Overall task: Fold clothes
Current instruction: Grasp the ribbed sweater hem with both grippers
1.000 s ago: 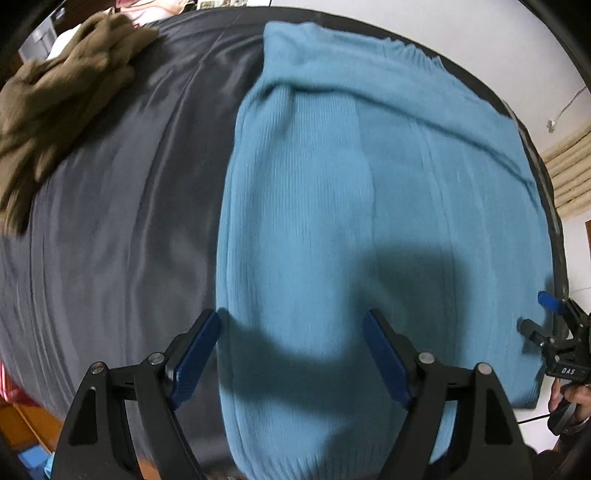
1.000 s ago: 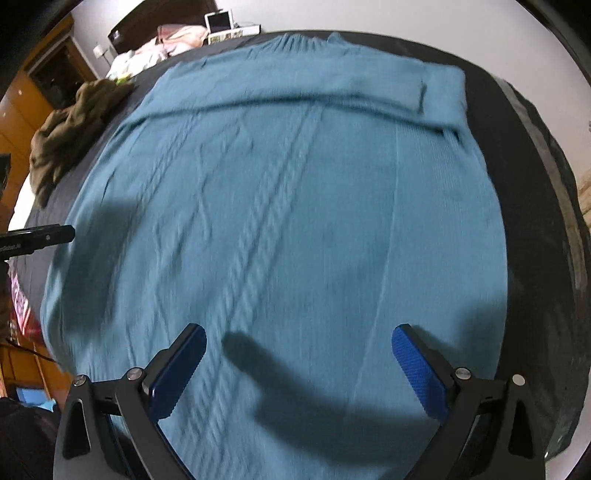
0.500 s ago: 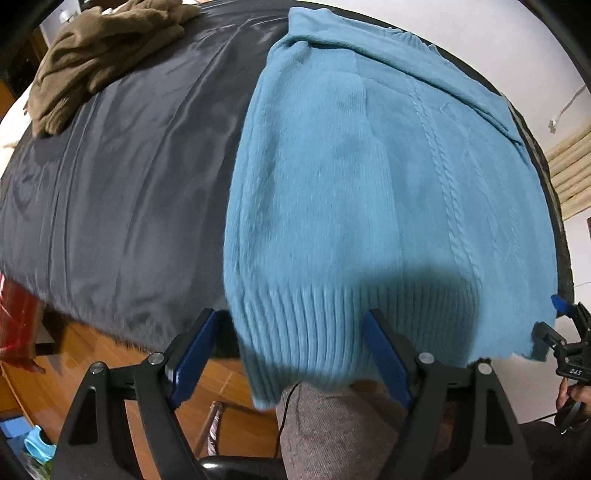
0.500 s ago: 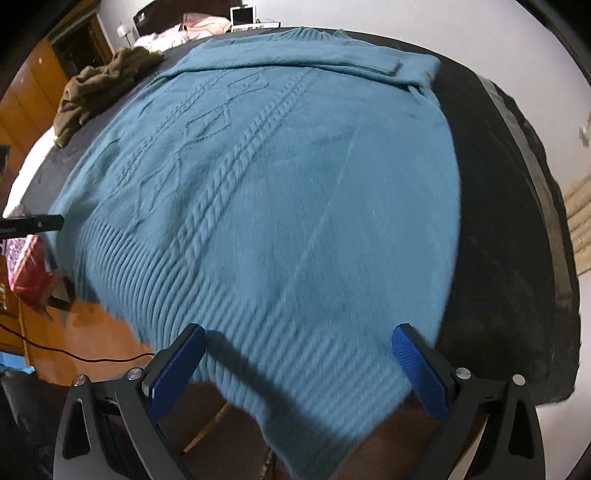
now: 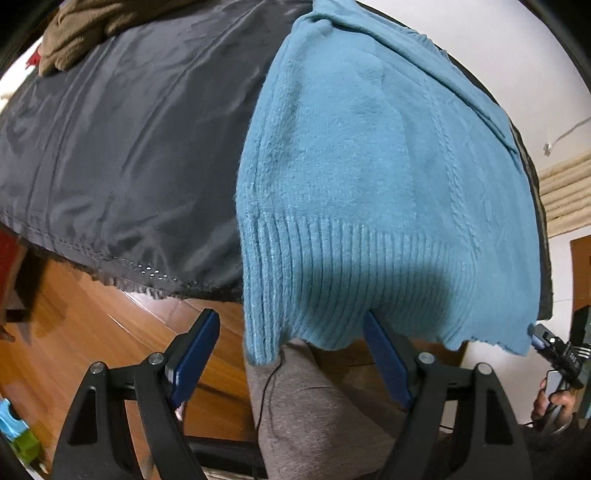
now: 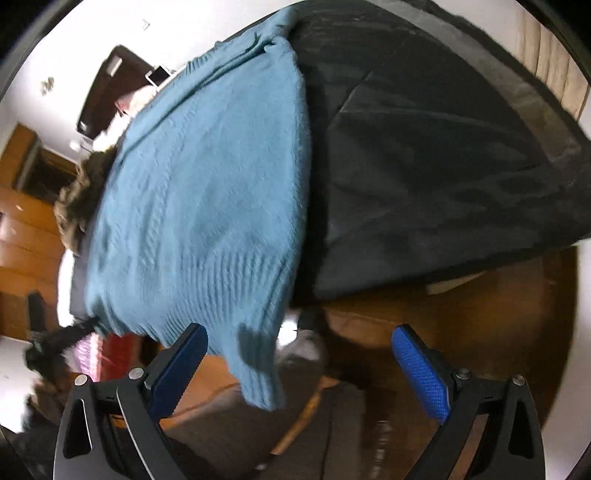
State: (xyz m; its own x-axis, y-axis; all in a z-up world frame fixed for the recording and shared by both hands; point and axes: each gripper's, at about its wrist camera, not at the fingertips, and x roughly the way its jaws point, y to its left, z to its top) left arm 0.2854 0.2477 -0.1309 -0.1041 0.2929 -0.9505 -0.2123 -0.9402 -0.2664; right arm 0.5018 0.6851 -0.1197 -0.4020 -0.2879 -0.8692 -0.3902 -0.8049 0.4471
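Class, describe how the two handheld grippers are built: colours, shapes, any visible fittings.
Both the left gripper and the right gripper have black triangular cut-out frames, silver round bolts and two blue fingers; the right one's show a fine dotted texture.

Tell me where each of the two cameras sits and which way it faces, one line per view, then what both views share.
Left wrist: rides the open left gripper, below the bed edge, looking up along the blue sweater; a trouser leg shows.
Right wrist: rides the open right gripper, tilted, facing the sweater's hem corner and the dark bedcover.
Shared: sweater, bedcover, brown garment.
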